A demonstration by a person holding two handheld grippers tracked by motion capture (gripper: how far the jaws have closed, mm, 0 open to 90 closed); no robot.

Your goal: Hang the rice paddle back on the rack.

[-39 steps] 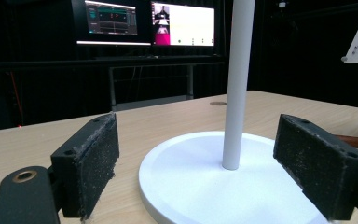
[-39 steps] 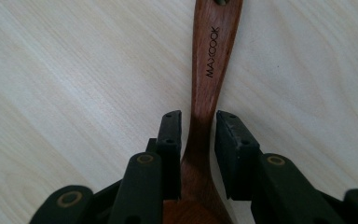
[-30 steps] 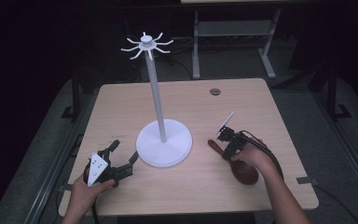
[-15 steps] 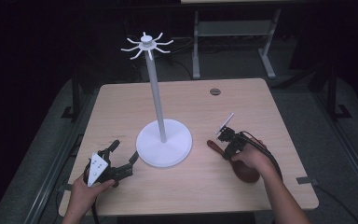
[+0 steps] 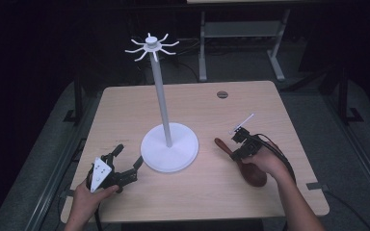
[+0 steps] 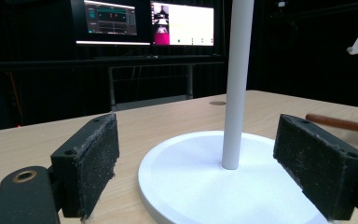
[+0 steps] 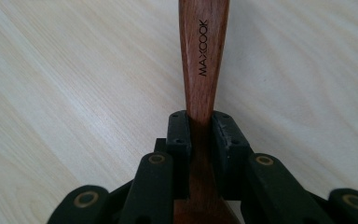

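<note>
A stand is set near the middle of the bench, its pole rising from a round base to a ring of hooks. A spoon is placed to the right of the base, lying on the bench, with its handle pointed toward the base and its bowl toward the near edge. The right claw is found at the spoon's handle. The left claw is positioned just beside the base, at its near left. A small disc is set into the bench toward the far edge.

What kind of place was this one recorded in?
Probably a lab or recording studio: two lit monitors stand behind a lone wooden table ringed by darkness, and a person works with a hand-held gripper in each hand.
</note>
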